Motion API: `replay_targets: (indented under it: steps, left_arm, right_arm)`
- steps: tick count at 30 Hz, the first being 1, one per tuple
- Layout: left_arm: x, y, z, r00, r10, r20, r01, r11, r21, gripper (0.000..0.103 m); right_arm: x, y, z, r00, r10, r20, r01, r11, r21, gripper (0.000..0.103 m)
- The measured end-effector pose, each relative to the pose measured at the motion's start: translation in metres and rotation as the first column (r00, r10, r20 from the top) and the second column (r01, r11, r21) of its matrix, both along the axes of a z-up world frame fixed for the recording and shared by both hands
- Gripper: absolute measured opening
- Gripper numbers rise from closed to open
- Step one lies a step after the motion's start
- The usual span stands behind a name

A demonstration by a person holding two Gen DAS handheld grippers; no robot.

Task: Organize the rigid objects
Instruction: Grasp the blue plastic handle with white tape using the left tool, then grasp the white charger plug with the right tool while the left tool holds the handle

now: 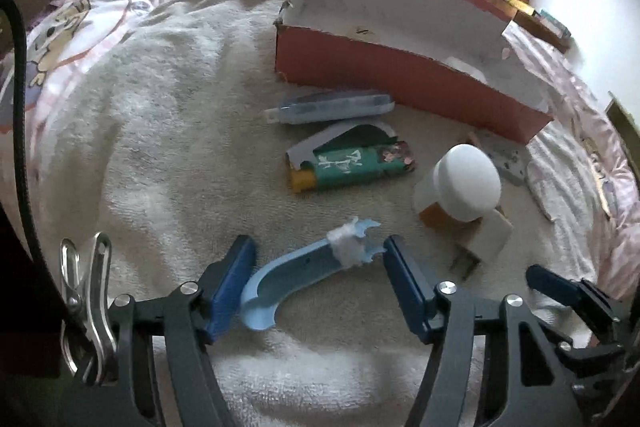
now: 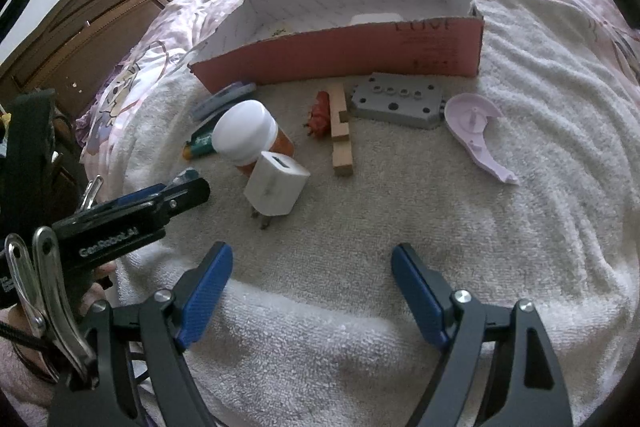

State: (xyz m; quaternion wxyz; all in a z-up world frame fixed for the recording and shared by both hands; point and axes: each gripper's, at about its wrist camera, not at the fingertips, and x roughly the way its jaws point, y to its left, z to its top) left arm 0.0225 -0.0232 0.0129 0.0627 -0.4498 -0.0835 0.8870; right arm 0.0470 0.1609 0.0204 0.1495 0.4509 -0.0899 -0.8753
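Towel (image 1: 168, 131) covers the bed, and the loose items lie on it in front of a red cardboard box (image 1: 400, 75) with a white lining. The left gripper (image 1: 316, 279) has its jaws spread wide, straddling a light blue curved plastic piece (image 1: 296, 275) that lies between the blue pads; the piece seems to touch the left pad, and nothing is clamped. From that gripper, a green lighter (image 1: 352, 167) lies at 12 o'clock, a translucent blue case (image 1: 332, 107) beyond it, just before the box wall. At 2 o'clock stands a white-capped orange bottle (image 1: 464, 183) beside a white charger plug (image 1: 484, 239).

The right gripper (image 2: 312, 291) hangs wide open over bare towel, holding nothing. From it, the charger plug (image 2: 276, 187) sits at 11 o'clock, touching the bottle (image 2: 248, 135). A wooden block (image 2: 340, 131) lies at 12 o'clock beside a small red object (image 2: 320, 115). A grey perforated block (image 2: 396, 103) and a pale lilac plastic piece (image 2: 476, 131) lie toward 1 o'clock
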Motion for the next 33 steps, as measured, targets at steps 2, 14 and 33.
replay_targets:
  steps: [2,14,33]
  left_arm:
    - [0.001,-0.002,0.0,1.0,-0.007,-0.001,0.007,1.0,0.006,0.067]
    - [0.008,-0.011,0.001,1.0,-0.011,-0.013,0.01,0.999,-0.034,0.067]
    - [0.008,-0.015,-0.002,0.999,-0.026,-0.019,0.026,1.0,-0.013,0.068]
  right_arm:
    - [0.0,0.0,0.0,1.0,0.0,0.0,0.0,1.0,0.0,0.086]
    - [-0.007,-0.016,0.011,0.999,0.037,-0.038,-0.036,0.999,0.031,0.086]
    - [-0.035,-0.03,0.004,1.0,0.008,-0.015,-0.008,1.0,0.022,0.041]
